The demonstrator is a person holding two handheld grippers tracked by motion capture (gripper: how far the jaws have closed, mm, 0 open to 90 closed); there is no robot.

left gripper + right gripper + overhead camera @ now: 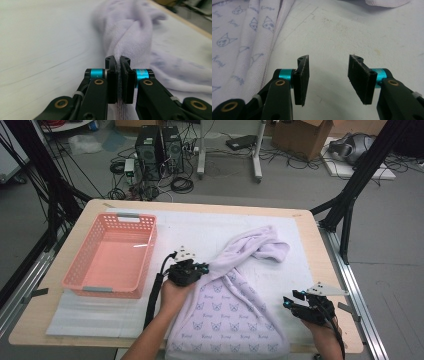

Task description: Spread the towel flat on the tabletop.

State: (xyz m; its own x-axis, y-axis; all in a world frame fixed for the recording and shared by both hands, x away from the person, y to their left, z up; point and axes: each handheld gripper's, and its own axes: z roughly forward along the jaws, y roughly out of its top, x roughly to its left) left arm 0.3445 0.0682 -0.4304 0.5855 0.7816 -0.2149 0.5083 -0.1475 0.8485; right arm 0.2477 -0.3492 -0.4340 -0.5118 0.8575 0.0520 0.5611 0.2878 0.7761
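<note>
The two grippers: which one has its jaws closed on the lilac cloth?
The left gripper, beside the pink basket, pinches a fold of the lilac cloth. The right gripper has its jaws apart over bare table cover.

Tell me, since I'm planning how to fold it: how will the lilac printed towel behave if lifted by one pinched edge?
Probably floppy: the towel lies in soft twists and folds. The left gripper pinches a thin fold, so the rest would likely sag and trail. Its fuzzy pile suggests it is not slippery.
</note>
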